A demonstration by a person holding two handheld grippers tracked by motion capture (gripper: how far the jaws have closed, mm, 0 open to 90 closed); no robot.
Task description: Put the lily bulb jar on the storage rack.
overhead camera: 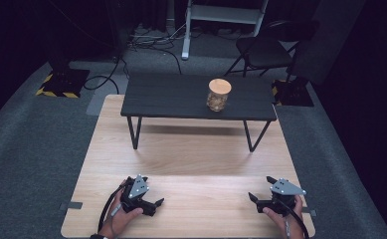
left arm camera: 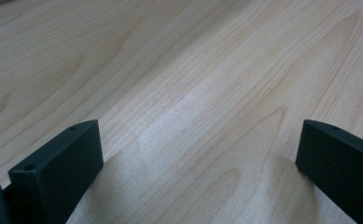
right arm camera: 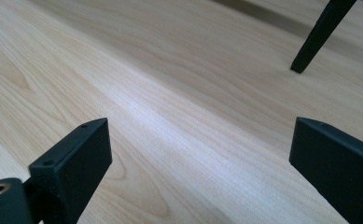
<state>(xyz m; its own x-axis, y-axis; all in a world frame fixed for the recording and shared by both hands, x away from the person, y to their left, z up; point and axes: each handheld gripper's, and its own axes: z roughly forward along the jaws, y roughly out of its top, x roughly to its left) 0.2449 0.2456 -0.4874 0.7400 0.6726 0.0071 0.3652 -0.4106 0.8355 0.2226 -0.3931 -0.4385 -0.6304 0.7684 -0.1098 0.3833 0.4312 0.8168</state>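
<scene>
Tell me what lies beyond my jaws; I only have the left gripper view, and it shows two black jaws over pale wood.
Observer: The high view shows a low black table standing on the wooden tabletop, farther from the person than both grippers.
Operator: Name what is on it.
Observer: A glass jar with a light wooden lid stands upright toward its right part.
Operator: Report the other gripper.
Observer: The right gripper sits low over the near right part of the wood, jaws apart, nothing between them.
Operator: And mine, seen from above.
Observer: The left gripper sits at the near left, held in a hand, jaws apart and empty.
</scene>
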